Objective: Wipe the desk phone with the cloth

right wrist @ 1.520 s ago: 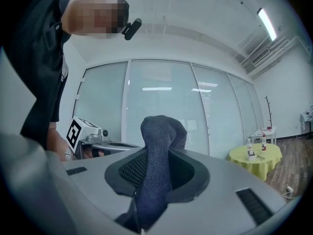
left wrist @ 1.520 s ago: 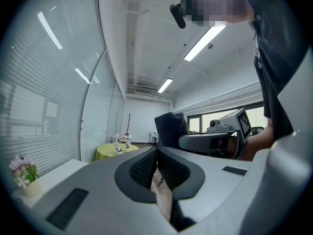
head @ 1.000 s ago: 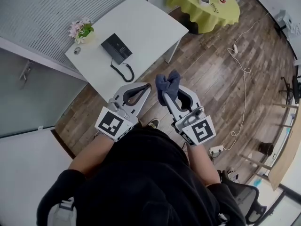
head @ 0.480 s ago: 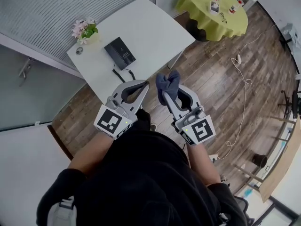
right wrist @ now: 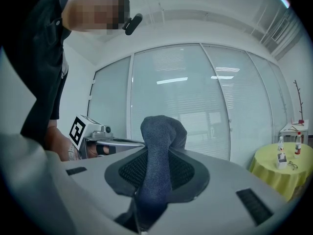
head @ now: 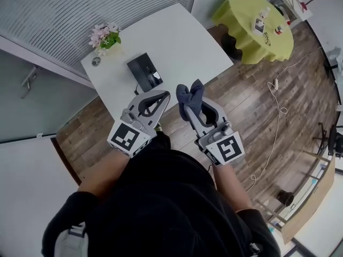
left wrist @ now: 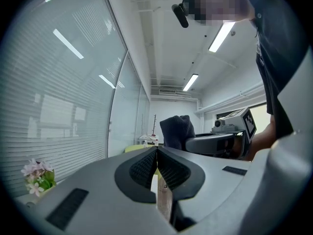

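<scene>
A black desk phone (head: 145,70) with a coiled cord lies on the white desk (head: 177,42), ahead of both grippers. My right gripper (head: 188,100) is shut on a dark blue cloth (head: 189,94), which bunches up past the jaw tips; the cloth (right wrist: 159,146) fills the middle of the right gripper view. My left gripper (head: 165,95) is shut with nothing between its jaws, held beside the right one just short of the desk's near edge. In the left gripper view the shut left gripper (left wrist: 157,149) points up, with the cloth (left wrist: 177,132) beyond it.
A small pot of pink flowers (head: 105,37) and a small round object (head: 95,62) sit at the desk's left corner. A round table with a yellow-green cover (head: 257,23) carrying small items stands at the right. A white cable (head: 276,116) trails over the wooden floor.
The desk and phone have drawn closer to the grippers and shifted right in the head view. Both grippers keep the same pose, the right still holding the cloth.
</scene>
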Available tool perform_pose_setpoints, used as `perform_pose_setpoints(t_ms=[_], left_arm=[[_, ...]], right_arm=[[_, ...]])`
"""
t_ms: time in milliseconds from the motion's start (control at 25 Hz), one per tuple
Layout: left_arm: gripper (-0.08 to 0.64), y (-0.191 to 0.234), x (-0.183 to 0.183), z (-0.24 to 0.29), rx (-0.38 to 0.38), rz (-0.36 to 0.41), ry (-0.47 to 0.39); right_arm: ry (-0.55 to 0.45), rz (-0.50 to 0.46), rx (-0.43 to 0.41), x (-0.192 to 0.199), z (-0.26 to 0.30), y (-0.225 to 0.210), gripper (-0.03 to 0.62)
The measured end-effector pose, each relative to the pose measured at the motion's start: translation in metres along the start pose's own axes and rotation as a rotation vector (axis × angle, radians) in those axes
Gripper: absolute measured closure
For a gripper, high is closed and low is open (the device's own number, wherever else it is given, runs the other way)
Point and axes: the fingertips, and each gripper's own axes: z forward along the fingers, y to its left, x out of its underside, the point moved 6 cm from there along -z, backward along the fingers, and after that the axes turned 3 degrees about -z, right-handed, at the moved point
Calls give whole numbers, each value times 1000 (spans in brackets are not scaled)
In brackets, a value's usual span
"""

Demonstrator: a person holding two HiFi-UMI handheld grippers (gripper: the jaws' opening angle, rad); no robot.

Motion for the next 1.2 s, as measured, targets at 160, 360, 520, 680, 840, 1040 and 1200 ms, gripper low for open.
perform_pose_setpoints(t_ms=[160,360,520,680,840,1040,1200], left_arm=[[549,27,-4,9,-31,-25,-32],[549,63,-5,16,-55,-26,-24],[549,99,-5,18,-72,-14,-11],[549,107,-10,16,-120,-14,-1],[549,119,-7,13,-196,-39,-9],[549,137,-8,14,-318,-40,-3],[549,150,-13,16,-462,-58,-23]], right_arm=[[9,-2,-24,-2,29,-15,482],[18,0,-69,-1,67,-27,482],[23,13,-99,4,104,-35,482],[22,20,-141,3,120,-38,482],[18,19,-212,3,141,-44,482],[27,20,-324,8,170,-62,482],[39,8,-465,8,194,-76,482]])
